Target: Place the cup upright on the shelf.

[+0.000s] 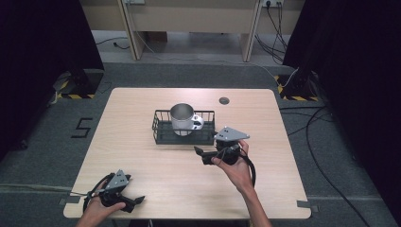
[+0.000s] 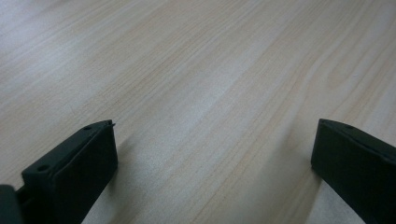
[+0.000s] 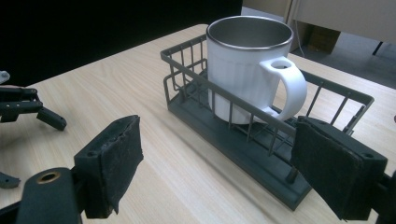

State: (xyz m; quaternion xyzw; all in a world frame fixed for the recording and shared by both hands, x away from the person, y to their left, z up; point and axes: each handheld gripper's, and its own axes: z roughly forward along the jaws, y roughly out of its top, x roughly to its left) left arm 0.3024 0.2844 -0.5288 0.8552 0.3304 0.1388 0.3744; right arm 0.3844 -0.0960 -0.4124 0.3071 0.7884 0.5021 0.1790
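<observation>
A white mug (image 1: 184,119) with a steel-lined inside is seen standing upright in a dark wire basket (image 1: 163,134), which rests on the middle of the counter (image 1: 142,161), slightly toward the far side. In the right gripper view the mug (image 3: 247,70) is shown seated at one end of the basket (image 3: 243,149), its handle turned toward the basket's open length, and nothing else is seen inside.

The right tongs (image 1: 204,153) are held just near of the basket's right corner, above the counter, apart from both basket and mug. Their jaws are spread wide, and nothing is held between them; the padded faces are seen at either side of the right gripper view with the basket wall between them farther off. The left tongs (image 1: 135,202) are kept at the near left edge of the counter, well apart from the basket, with jaws likewise spread and only bare wood between them in the left gripper view.

As a judgement, the placing of the mug in the basket appears to be done, since the mug is settled and released. If instead the mug is to be taken out, the grasp is not yet made and everything is left to do.
</observation>
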